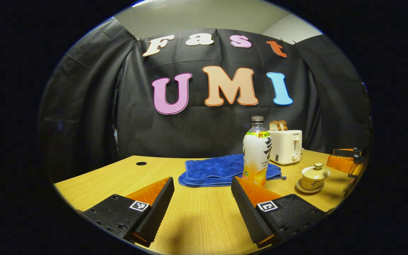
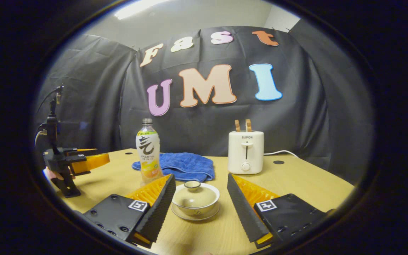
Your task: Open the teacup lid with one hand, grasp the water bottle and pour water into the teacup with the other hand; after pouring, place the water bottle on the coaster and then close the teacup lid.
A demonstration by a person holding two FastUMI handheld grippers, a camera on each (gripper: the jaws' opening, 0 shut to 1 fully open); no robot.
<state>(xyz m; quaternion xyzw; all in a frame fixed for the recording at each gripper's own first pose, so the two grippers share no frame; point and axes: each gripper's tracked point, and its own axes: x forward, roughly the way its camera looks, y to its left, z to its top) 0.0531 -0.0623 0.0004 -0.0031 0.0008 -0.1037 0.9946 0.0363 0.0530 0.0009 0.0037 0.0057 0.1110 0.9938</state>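
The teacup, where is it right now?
In the right gripper view the teacup sits on the table, lid on, between the open right gripper fingers, with the bottle behind to its left and the toaster behind to its right.

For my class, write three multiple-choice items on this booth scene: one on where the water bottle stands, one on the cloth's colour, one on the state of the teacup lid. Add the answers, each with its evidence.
1. Where does the water bottle stand?
A. At the edge of the cloth
B. On top of the toaster
C. Inside the teacup

2. What colour is the cloth?
A. Red
B. Blue
C. White

3. What state is the teacup lid in?
A. Lying on the cloth
B. Held in a gripper
C. On the teacup

Answers: 1 A, the bottle stands upright on the table at the cloth's edge, left of the toaster. 2 B, the folded cloth is blue. 3 C, the lid sits on the teacup, between the open fingers of the right gripper, untouched.
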